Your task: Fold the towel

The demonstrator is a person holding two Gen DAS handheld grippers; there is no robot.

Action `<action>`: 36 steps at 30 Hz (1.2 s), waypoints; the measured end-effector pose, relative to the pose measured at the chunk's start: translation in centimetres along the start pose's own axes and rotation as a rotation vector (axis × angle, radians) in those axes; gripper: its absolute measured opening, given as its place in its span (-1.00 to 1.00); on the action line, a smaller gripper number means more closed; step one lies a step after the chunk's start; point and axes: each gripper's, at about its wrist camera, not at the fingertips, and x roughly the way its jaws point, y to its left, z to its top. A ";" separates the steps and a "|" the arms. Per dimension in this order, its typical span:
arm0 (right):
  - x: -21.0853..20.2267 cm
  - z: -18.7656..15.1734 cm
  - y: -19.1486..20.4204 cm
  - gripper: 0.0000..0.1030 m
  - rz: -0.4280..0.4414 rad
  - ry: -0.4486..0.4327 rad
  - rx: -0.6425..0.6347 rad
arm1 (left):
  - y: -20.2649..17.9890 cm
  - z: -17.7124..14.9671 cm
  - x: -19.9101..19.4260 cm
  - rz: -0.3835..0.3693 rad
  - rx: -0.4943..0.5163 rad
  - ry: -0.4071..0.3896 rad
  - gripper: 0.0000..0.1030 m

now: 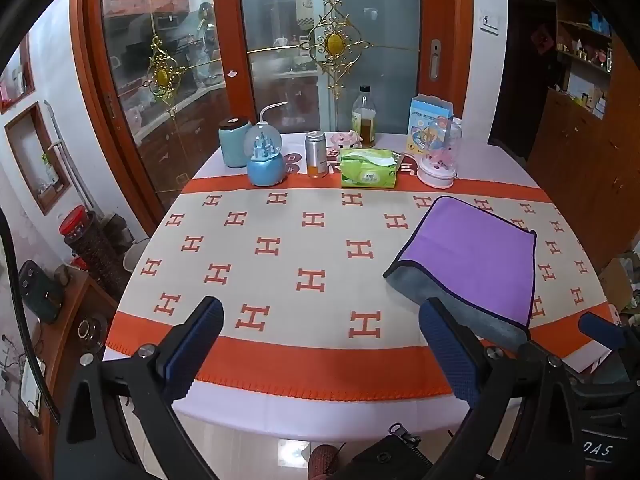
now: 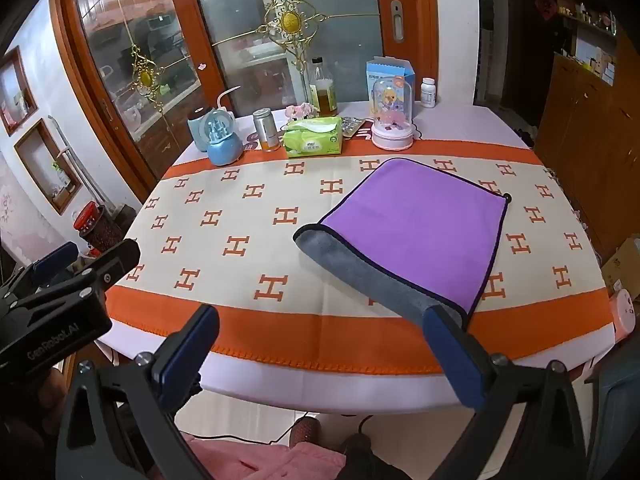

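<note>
A purple towel (image 1: 476,252) with a dark hem lies folded on the right half of the table; it also shows in the right wrist view (image 2: 416,224). Its grey underside (image 2: 360,268) shows along the near left edge. My left gripper (image 1: 320,344) is open and empty, held over the table's near edge, left of the towel. My right gripper (image 2: 320,348) is open and empty, held at the near edge, with its right finger (image 2: 452,344) in front of the towel's near corner. Each gripper shows at the edge of the other's view.
The table (image 1: 280,408) has an orange and cream cloth with an H pattern. Along the far side stand a blue jar (image 1: 234,142), snow globe (image 1: 265,160), metal can (image 1: 316,154), green tissue pack (image 1: 370,168), oil bottle (image 1: 363,118), pink dome (image 1: 438,156) and blue box (image 1: 430,120).
</note>
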 end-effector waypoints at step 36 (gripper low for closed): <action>-0.1 0.0 0.7 0.98 0.004 -0.012 -0.006 | 0.1 -0.2 -0.2 -0.007 -0.008 -0.002 0.90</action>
